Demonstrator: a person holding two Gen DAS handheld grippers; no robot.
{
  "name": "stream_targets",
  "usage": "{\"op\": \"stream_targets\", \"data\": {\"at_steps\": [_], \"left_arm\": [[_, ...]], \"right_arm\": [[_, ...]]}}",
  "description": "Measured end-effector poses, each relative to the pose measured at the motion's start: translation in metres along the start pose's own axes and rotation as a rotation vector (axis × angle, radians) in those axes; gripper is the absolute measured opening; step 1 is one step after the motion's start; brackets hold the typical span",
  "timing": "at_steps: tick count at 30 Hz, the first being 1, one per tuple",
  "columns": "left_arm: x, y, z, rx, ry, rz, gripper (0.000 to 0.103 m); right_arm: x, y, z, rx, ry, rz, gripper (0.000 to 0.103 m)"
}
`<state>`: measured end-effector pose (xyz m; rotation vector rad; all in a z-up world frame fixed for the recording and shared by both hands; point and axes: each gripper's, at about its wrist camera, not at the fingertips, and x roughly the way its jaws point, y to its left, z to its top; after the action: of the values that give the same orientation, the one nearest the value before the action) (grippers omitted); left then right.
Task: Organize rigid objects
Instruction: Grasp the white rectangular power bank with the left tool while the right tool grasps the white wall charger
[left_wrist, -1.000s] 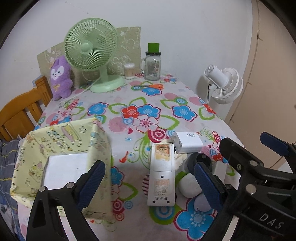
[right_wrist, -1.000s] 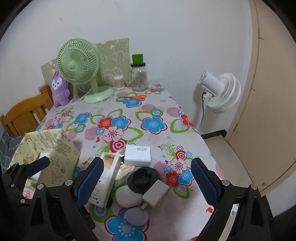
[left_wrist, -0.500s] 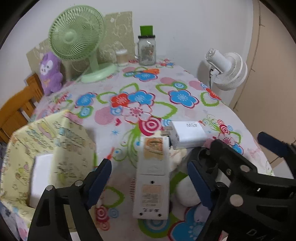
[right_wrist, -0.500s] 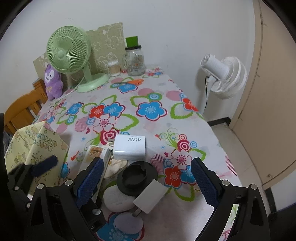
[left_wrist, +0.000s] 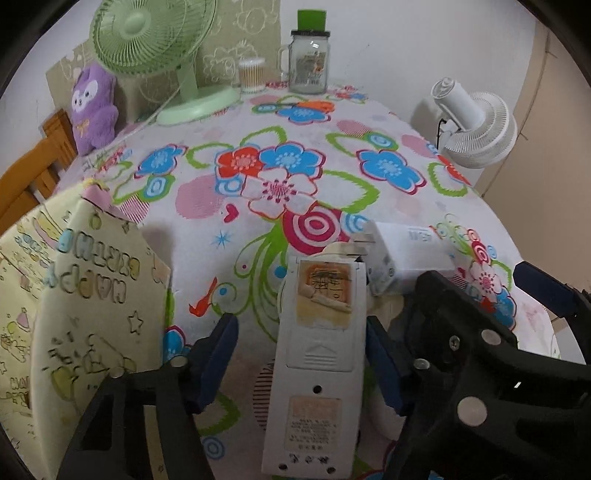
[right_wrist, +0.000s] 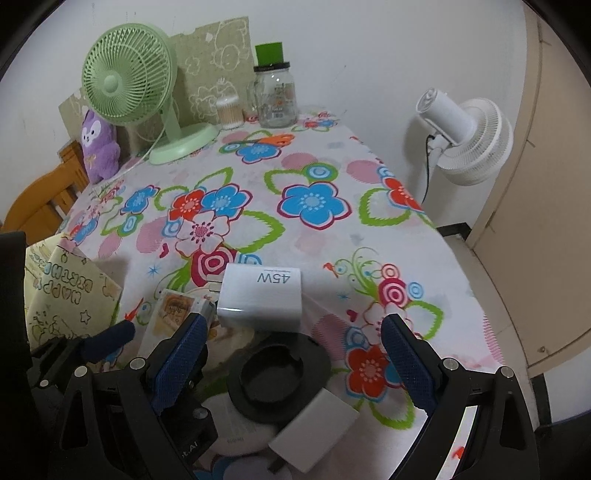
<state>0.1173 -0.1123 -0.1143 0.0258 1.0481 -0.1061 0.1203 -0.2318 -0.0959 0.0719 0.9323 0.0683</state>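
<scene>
Remote control (left_wrist: 317, 365) lies between the closing jaws of the left gripper (left_wrist: 299, 363), its long axis running straight ahead; the pads aren't pressing yet. Right gripper (right_wrist: 291, 362) hangs wide open over the black ring (right_wrist: 279, 376) alongside.

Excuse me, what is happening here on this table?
A person holds one tool in each hand above a small pile of things. The left tool is closing around a white remote control; its left pad is not touching yet. The right tool hangs open over a black round holder and a white charger.
</scene>
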Motion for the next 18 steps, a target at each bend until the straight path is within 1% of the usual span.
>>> {"op": "stream_targets", "data": {"at_steps": [2,7,12,14,15,17,18], "left_arm": [[0.004,0.001,0.001,-0.011,0.011,-0.012,0.067],[0.005,-0.002,0.002,0.004,-0.004,-0.015,0.062],[0.005,-0.004,0.003,0.002,-0.022,-0.025,0.052],[0.006,-0.004,0.005,-0.003,-0.02,-0.03,0.049],[0.006,-0.004,0.005,-0.006,-0.018,-0.032,0.048],[0.006,-0.004,0.006,-0.006,-0.018,-0.03,0.047],[0.007,-0.004,0.006,-0.004,-0.019,-0.03,0.047]], "right_arm": [[0.007,0.002,0.002,-0.001,0.011,0.007,0.097],[0.021,0.006,0.007,0.002,0.041,0.013,0.097],[0.034,0.009,0.009,0.005,0.059,0.01,0.097],[0.037,0.007,0.01,0.025,0.066,0.034,0.088],[0.039,0.005,0.01,0.048,0.076,0.044,0.086],[0.043,0.001,0.009,0.083,0.089,0.064,0.077],[0.045,0.001,0.009,0.089,0.094,0.076,0.075]]}}
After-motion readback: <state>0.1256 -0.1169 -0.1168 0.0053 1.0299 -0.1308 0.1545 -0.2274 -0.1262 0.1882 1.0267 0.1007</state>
